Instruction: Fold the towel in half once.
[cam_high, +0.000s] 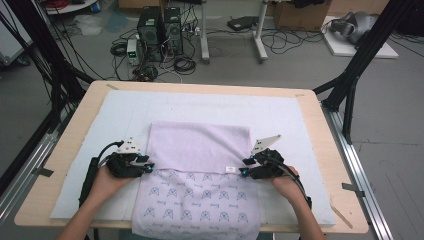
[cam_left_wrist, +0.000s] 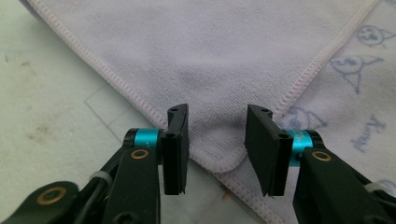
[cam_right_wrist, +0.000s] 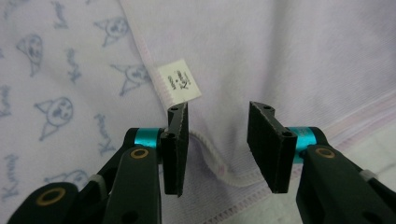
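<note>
The left gripper sits at the left edge of the purple towel. A hand holds it from below. In the left gripper view its two black jaws stand apart, and a folded corner of the towel lies on the pad between them. The pads are not pressing on the cloth, so it holds nothing.

The towel lies in the middle of the table, on a pale blue mat. Its far part is folded back toward the person, so the plain side shows on top. The near part shows little printed cat faces. The towel runs long from the far side toward the person, and its near end hangs over the table edge and is cut off at the bottom of the high view.

A small white tag sticks out at the folded edge. Its words are too tiny to read.

The right gripper sits at the right edge of the towel. Its jaws are apart too, with the other folded corner between them, not pinched.
</note>
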